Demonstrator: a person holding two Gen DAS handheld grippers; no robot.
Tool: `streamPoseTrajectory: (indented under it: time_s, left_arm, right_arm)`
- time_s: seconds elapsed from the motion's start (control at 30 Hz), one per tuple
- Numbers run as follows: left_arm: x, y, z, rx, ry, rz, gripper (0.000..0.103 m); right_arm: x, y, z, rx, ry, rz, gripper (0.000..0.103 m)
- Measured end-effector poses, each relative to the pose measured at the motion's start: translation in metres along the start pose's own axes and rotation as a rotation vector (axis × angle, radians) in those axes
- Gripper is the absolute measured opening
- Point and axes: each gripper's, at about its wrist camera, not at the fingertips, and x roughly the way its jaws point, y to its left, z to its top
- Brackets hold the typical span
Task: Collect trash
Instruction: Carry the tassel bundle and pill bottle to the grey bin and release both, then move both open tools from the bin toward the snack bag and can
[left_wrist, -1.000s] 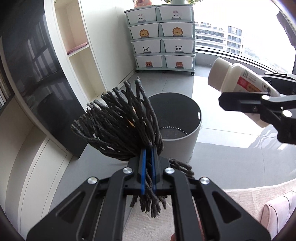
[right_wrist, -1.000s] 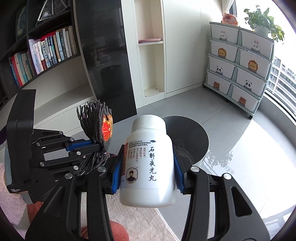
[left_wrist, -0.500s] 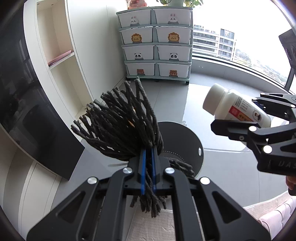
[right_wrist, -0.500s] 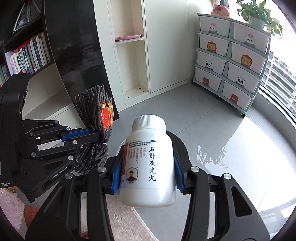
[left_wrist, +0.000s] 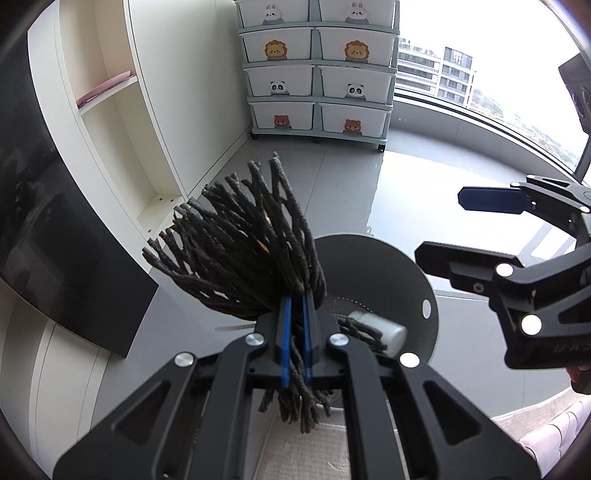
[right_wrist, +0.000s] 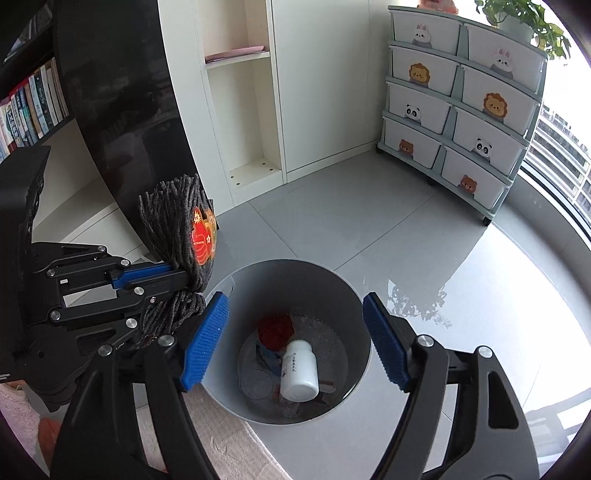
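Observation:
My left gripper (left_wrist: 296, 332) is shut on a bundle of dark grey yarn cords (left_wrist: 243, 240) with a red and gold sticker (right_wrist: 202, 236), held beside the rim of the grey round bin (right_wrist: 343, 288). Above the bin's mouth my right gripper (right_wrist: 295, 339) has its jaws opening, with nothing between them. The white pill bottle (right_wrist: 299, 371) lies inside the bin on other trash, a red crumpled piece (right_wrist: 275, 330) among it. In the left wrist view the bottle (left_wrist: 380, 332) shows just behind the cords, and the right gripper (left_wrist: 458, 225) hangs over the bin (left_wrist: 369, 280).
A drawer unit with animal faces (right_wrist: 461, 103) stands at the back by the window. White shelving (right_wrist: 243, 110), a black curved panel (right_wrist: 118, 110) and books (right_wrist: 29, 107) are to the left. A pale rug (right_wrist: 229, 443) lies under the grippers. Grey tiled floor (right_wrist: 461, 277) surrounds the bin.
The right gripper opened and let the white bottle drop into the bin. Both grippers moved forward over and beside the bin, the left still clamping the yarn.

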Motion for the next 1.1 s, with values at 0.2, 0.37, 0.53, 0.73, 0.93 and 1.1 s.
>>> streamPoseTrajectory:
  time_s: [0.2,0.37,0.53,0.73,0.93,1.1]
  left_arm:
    - [0.006,-0.011,0.001,0.014,0.004,-0.021,0.006]
    - [0.012,-0.024,0.005,0.036,0.011,-0.036,0.007]
    - [0.017,-0.034,0.007,0.048,0.024,-0.047,0.012]
    - [0.012,-0.034,0.006,0.04,0.004,-0.033,0.065]
    - [0.005,-0.033,0.006,0.034,-0.007,-0.034,0.07]
    - [-0.01,-0.025,-0.006,0.035,-0.022,-0.038,0.07]
  right_arm:
    - [-0.009,0.001,-0.007,-0.029,-0.01,-0.011,0.072]
    - [-0.017,0.0,-0.011,-0.033,-0.008,-0.025,0.072]
    - [-0.024,-0.007,-0.014,-0.017,-0.016,-0.044,0.072]
    - [-0.026,-0.013,-0.018,-0.005,-0.017,-0.058,0.072]
    - [-0.031,-0.013,-0.02,0.001,-0.02,-0.053,0.072]
    - [-0.038,0.0,-0.023,-0.02,-0.029,-0.047,0.072]
